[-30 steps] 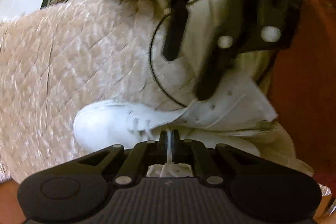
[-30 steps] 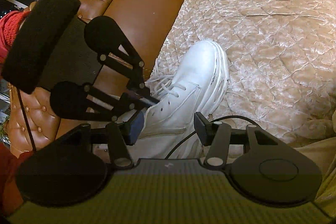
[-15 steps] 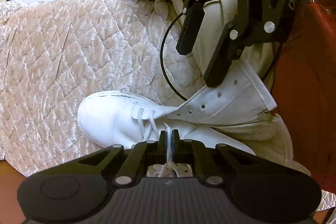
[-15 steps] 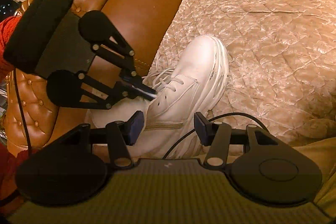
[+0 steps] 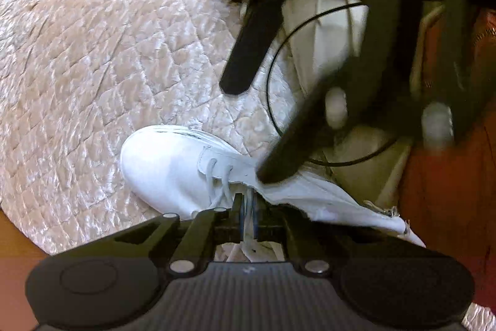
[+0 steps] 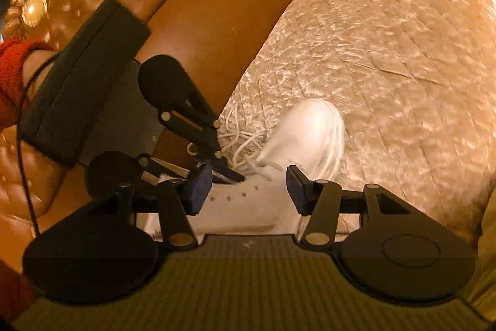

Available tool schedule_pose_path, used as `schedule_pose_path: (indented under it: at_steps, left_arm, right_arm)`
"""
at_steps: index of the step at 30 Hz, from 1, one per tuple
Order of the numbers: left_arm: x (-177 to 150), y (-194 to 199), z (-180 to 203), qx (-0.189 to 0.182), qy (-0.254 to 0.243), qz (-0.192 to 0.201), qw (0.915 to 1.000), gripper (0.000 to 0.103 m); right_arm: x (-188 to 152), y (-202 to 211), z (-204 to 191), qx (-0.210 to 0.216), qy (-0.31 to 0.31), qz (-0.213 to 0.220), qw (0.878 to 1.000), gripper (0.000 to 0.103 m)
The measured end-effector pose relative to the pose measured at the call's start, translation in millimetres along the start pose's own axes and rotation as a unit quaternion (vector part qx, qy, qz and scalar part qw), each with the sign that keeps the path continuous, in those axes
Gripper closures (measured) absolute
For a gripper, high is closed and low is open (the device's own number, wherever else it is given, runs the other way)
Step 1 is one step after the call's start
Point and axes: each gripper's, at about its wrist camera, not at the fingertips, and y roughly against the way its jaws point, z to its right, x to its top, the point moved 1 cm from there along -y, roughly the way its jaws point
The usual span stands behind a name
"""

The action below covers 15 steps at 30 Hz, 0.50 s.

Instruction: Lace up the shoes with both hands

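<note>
White shoe: one high-top, lying on a quilted pale velvet cover spread over a brown leather sofa. The toe is pointing toward the open middle of the cover; the ankle end is sitting close to the cover's edge, beside the bare leather. The upper flap with its row of empty eyelets is standing open.

Lace: white, threaded through the lowest eyelets only, the loose remainder lying in loops on the cover next to the shoe.

Left gripper: pointing down over the shoe's opening, its fingers closed together and pinching a strand of the white lace, which is running between the blue pads.

Right gripper: its fingers are standing apart with nothing pressed between them, straddling the eyelet flap from above without touching it. In the left camera it is appearing as a blurred black shape over the shoe's ankle.

Black cable: curving across the cover behind the shoe.

Red sleeve: showing at the far left of the right camera, behind the left gripper's body.
</note>
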Motion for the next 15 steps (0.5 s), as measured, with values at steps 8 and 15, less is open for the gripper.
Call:
schedule_pose_path:
  at_steps: [8,15]
  left_arm:
    - [-17.1,9.6,-1.3,0.008,0.021,0.030,0.9993,0.099]
    - [-35.0,20.0,-16.5,-0.005,0.089,0.066,0.9939,0.099]
  right_arm:
    - [9.6,-33.5,-5.9,-0.016,-0.013,-0.058,0.998,0.042]
    - [22.5,-47.6,43.9,0.049,-0.182,-0.111,0.976,0.042]
